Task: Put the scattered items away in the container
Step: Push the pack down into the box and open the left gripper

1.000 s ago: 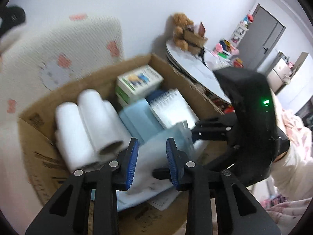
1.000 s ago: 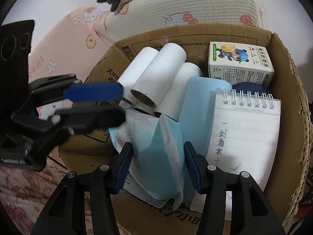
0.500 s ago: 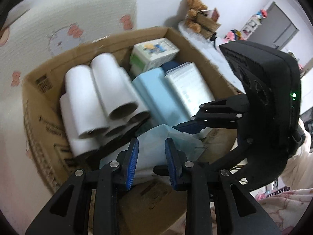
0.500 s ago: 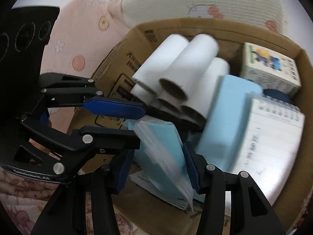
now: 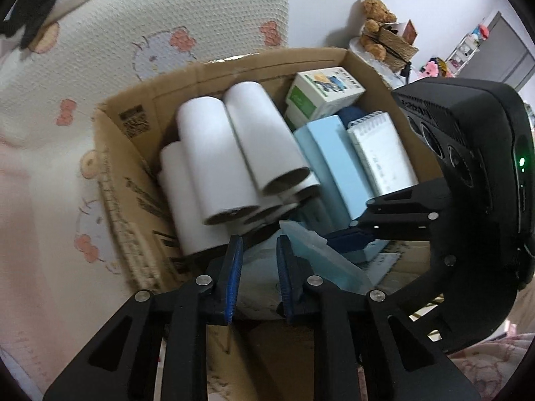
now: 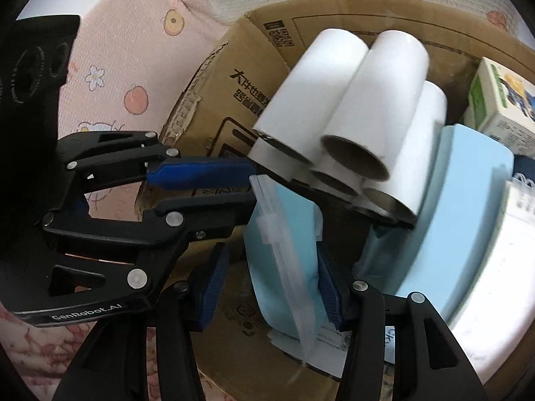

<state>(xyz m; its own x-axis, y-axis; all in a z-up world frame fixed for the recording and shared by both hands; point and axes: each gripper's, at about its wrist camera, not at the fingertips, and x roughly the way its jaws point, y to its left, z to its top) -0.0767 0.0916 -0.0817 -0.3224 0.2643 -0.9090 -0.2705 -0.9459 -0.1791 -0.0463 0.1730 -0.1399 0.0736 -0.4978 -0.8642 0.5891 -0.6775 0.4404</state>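
An open cardboard box [image 5: 133, 153] [image 6: 234, 67] holds several white rolls [image 5: 217, 153] [image 6: 334, 100], a green-and-white carton [image 5: 324, 90], a light blue box [image 5: 337, 160] and a spiral notepad [image 5: 381, 150]. A flat light blue packet in clear wrap [image 6: 284, 234] [image 5: 311, 250] hangs upright over the box's near edge. My right gripper [image 6: 272, 254] [image 5: 347, 224] is shut on it. My left gripper [image 5: 260, 244] [image 6: 249, 190] comes in from the side with its jaws closing. The packet's clear top corner sits at its fingertips, and I see no pad pressing on it.
The box rests on pink patterned bedding [image 6: 127, 67] against a cream pillow [image 5: 187, 13]. A black-and-white plush [image 5: 30, 6] lies at the top left. Behind the box a round table carries a teddy bear [image 5: 374, 23], and a grey door [image 5: 508, 53] stands far right.
Both grippers have shifted toward the box's near-left corner with the packet and tilted further down. The left jaws have narrowed. The rolls now fill more of both views.
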